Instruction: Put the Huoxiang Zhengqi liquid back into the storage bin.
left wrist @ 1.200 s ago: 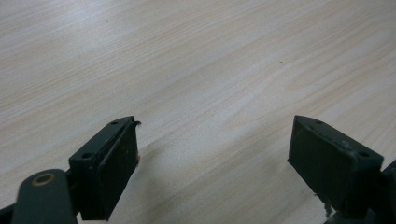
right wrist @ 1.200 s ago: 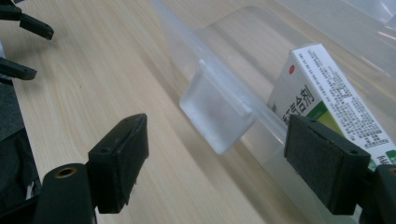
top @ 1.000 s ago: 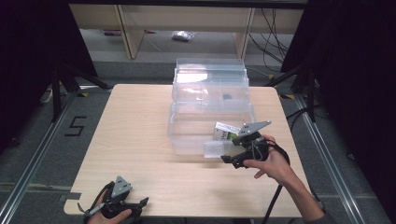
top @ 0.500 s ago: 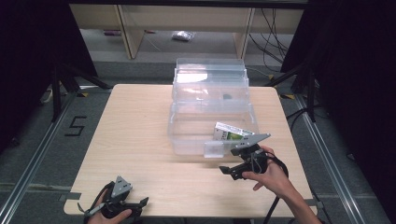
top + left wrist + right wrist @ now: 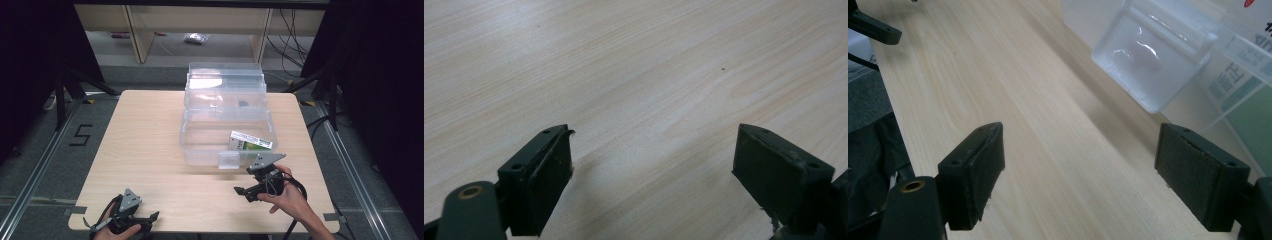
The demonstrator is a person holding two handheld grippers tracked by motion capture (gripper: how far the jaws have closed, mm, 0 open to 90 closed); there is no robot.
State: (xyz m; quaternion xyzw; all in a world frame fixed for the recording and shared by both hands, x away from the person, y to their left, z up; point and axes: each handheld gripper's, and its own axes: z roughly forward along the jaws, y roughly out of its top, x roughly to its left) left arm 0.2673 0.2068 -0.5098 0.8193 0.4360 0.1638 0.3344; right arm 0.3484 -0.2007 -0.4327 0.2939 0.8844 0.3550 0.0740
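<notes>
Right hand-held gripper [image 5: 248,190] is backing off the clear plastic bin [image 5: 226,142] toward the wooden desk's [image 5: 150,135] near edge, jaws wide open, empty; left hand-held gripper [image 5: 149,218] too.

The bench [image 5: 150,130] is pale wood-grain laminate, smooth with a soft sheen. The storage box [image 5: 225,107] is clear glossy plastic; its latch [image 5: 1153,55] looks frosted. The carton [image 5: 250,141] inside appears printed card. The right hand-held gripper [image 5: 1078,180] has matt black pads [image 5: 1198,175], faintly rough.
</notes>
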